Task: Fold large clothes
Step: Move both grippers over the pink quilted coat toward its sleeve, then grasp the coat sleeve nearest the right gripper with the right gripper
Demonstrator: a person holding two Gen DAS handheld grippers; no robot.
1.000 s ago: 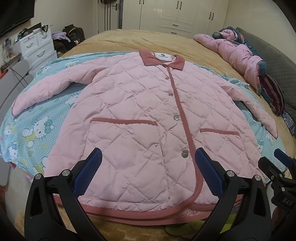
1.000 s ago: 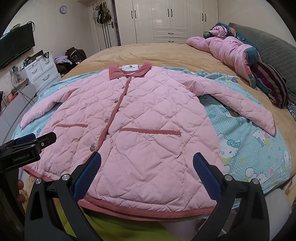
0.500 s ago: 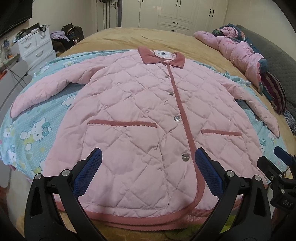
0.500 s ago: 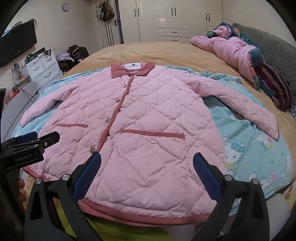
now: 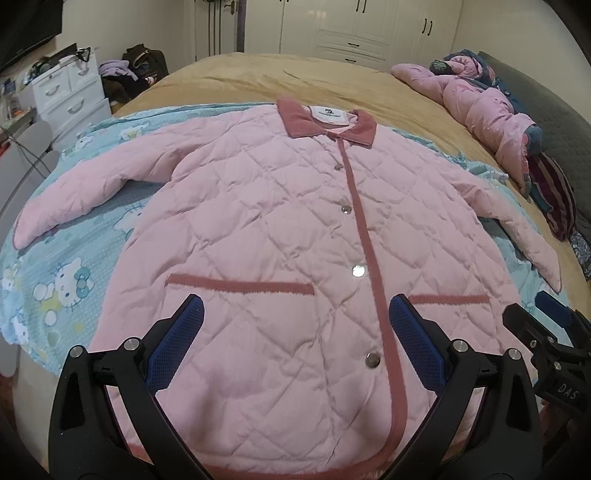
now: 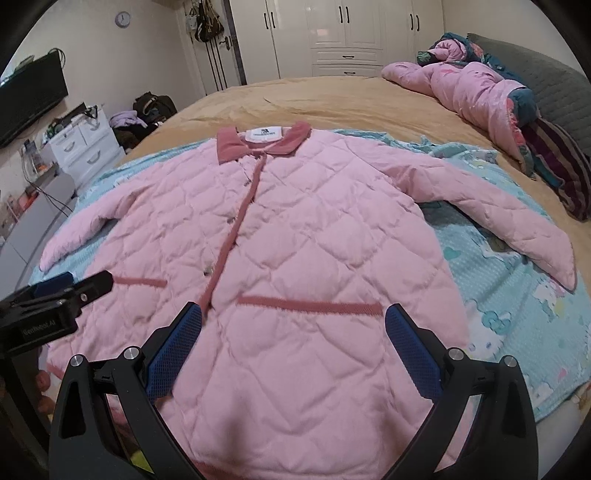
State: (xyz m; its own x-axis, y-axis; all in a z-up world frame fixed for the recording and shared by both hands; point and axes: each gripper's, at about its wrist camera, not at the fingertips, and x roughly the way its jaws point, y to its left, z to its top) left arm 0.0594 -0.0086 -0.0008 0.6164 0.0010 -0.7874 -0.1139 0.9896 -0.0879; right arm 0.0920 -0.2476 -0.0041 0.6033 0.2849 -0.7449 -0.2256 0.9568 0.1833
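Only on right view: wall clock (image 6: 122,18)

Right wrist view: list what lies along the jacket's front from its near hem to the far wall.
Tongs → pocket trim → collar → tan bedspread → white wardrobe

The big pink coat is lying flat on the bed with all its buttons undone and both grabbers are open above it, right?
Almost. The pink coat is buttoned shut, not undone: the left wrist view shows its dark pink front strip closed from collar to hem. It does lie flat, and the left gripper and right gripper are both open above it.
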